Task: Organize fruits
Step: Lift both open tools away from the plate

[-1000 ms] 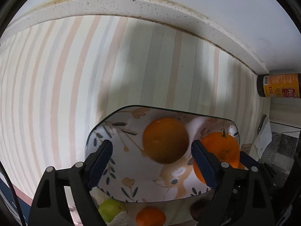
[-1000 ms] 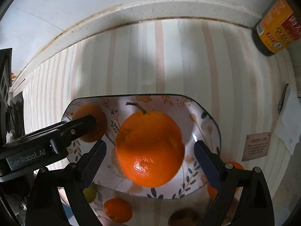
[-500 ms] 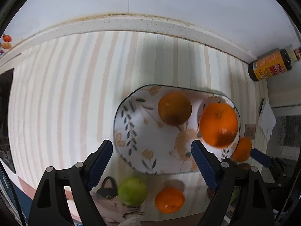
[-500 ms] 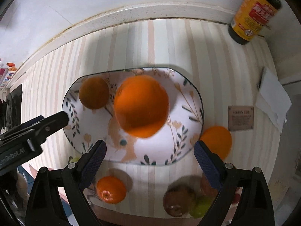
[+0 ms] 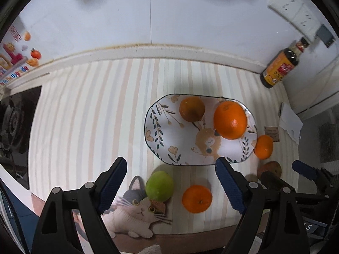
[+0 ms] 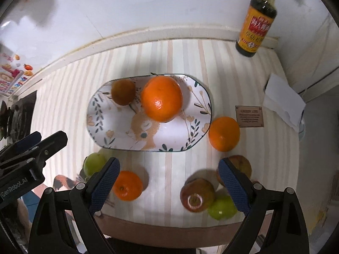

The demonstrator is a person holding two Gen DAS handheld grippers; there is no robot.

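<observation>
Behind right gripper (image 6: pixel 168 185), half-hidden apple (image 6: pixel 240 166)

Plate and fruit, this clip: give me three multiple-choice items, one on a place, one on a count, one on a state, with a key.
1. Where is the bottle?
A. on the plate
B. at the wall, in the far right corner
C. beside the green fruit

2. How many fruits lie on the plate?
A. two
B. four
C. none

3. What state is the right gripper in?
A. shut on an orange
B. shut on the bottle
C. open, holding nothing

Key:
1 B, the bottle stands against the wall, past the plate and to the right.
2 A, only the big orange and a small, duller orange sit on it; the rest lie on the striped mat.
3 C, its fingers stand wide apart with only mat between them; the left gripper is open too.
</observation>
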